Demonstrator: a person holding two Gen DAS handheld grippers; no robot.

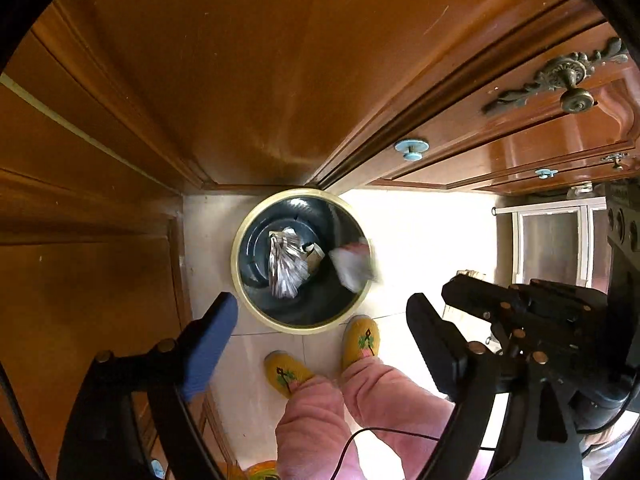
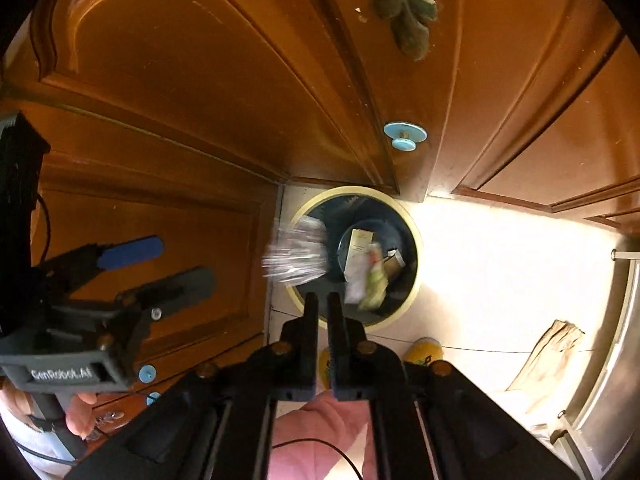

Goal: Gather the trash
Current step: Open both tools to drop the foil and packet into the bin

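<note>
A round dark bin with a cream rim (image 1: 240, 280) (image 2: 416, 240) stands on the pale floor against the wooden cabinets. A crinkled silver wrapper (image 1: 286, 268) (image 2: 294, 256), blurred, is in the air over the bin mouth. A blurred white piece (image 1: 352, 264) (image 2: 366, 280) hangs over the other side. A small box (image 2: 358, 246) lies at the bottom. My left gripper (image 1: 320, 340) is open and empty above the bin. My right gripper (image 2: 322, 312) is nearly shut with a thin gap and holds nothing; it also shows in the left wrist view (image 1: 472, 292).
Wooden cabinet doors (image 1: 240, 80) with pale blue knobs (image 1: 412, 150) (image 2: 404, 136) and a brass handle (image 1: 576, 96) surround the bin. The person's yellow slippers (image 1: 360, 340) and pink trousers (image 1: 320, 420) stand just in front of it. A crumpled paper bag (image 2: 548, 352) lies beside a steel appliance (image 2: 616, 360).
</note>
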